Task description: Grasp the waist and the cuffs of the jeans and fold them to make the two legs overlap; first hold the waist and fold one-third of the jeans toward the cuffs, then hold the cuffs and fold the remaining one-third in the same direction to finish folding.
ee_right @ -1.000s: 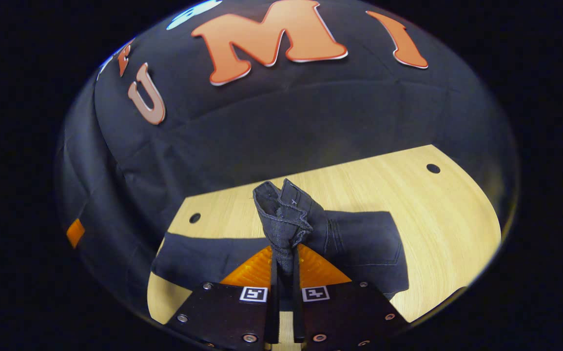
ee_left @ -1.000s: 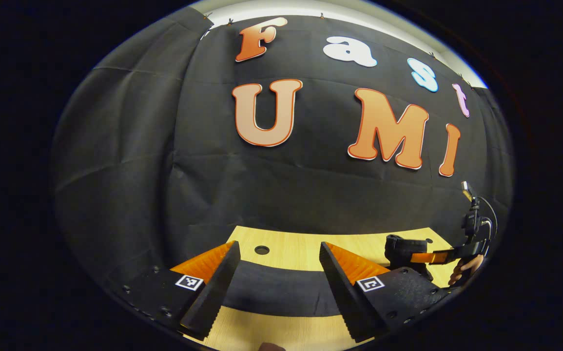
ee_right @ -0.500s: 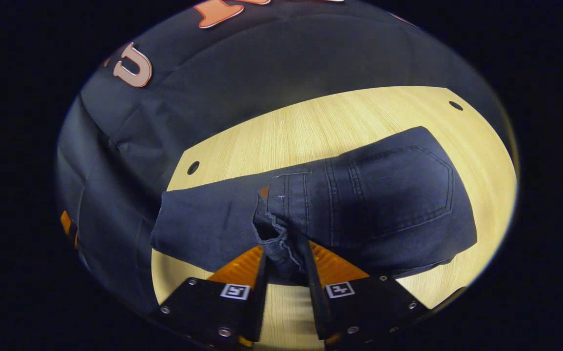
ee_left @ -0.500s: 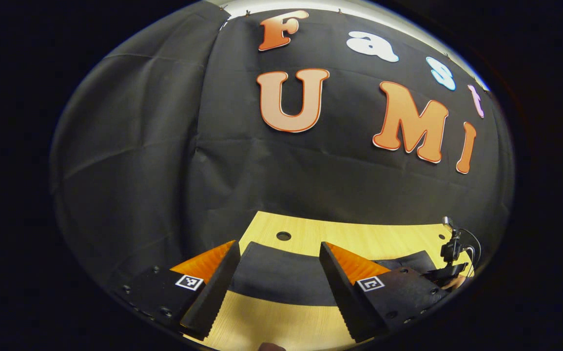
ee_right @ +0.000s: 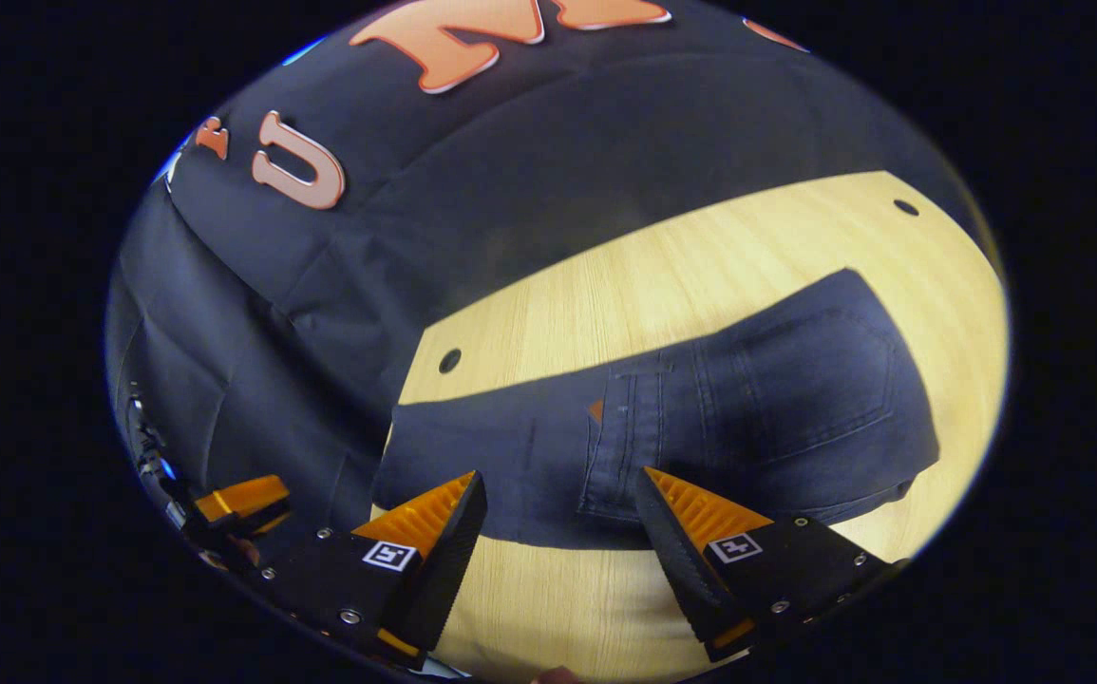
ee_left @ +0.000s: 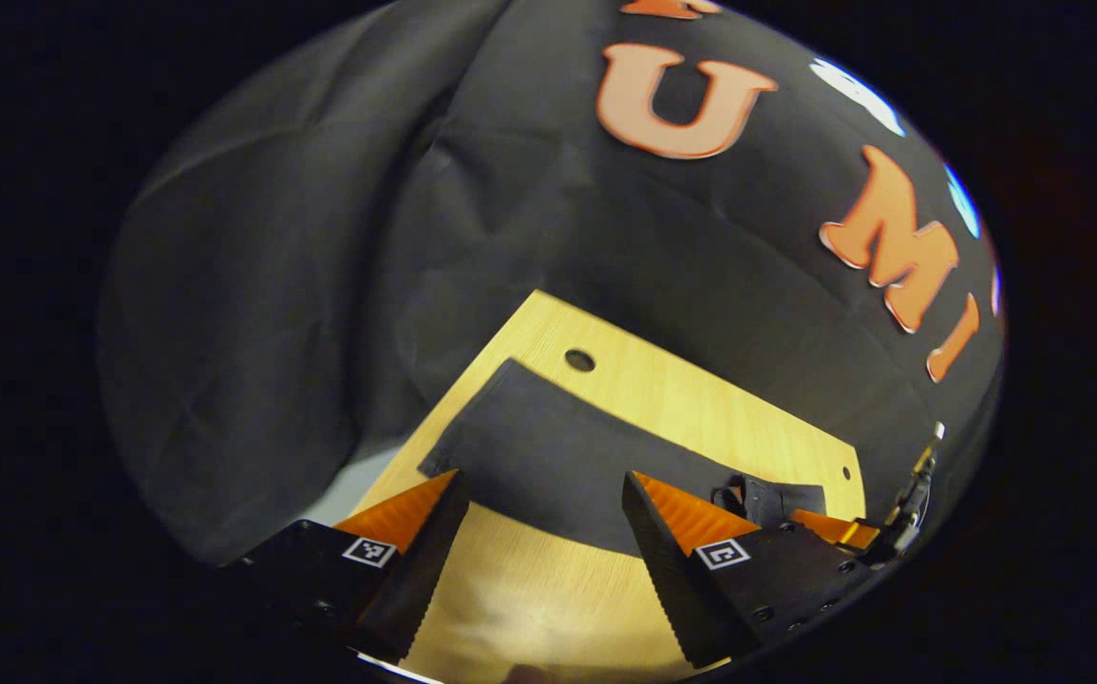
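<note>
The jeans [ee_right: 700, 418] lie flat on the light wooden table [ee_right: 700, 275], a dark denim band running across it; in the right gripper view the waist end, with its back pocket and seams, is folded over onto the legs, and the waistband edge sits near the middle of the band, just beyond the fingertips; a small orange patch shows at that edge. The right gripper [ee_right: 557, 532] hangs just over the near edge of the jeans with its jaws wide apart, holding nothing; bare table shows between the two orange-faced fingers [ee_right: 434, 522], and the denim lies just past their tips.

In the left gripper view the leg end of the jeans [ee_left: 557, 456] stretches from near a round hole in the table [ee_left: 579, 360] toward the far right; the left gripper [ee_left: 539, 532] hovers over the near side of the table with its jaws also spread apart and empty, the cloth's near edge lying between and just beyond the fingertips. Farther off at the right of this view the right gripper [ee_left: 819, 525] shows by the folded waist, small and dim, so its grip is hard to judge from there. The left gripper [ee_right: 239, 499] appears at the lower left of the right gripper view, off beside the table's end.
</note>
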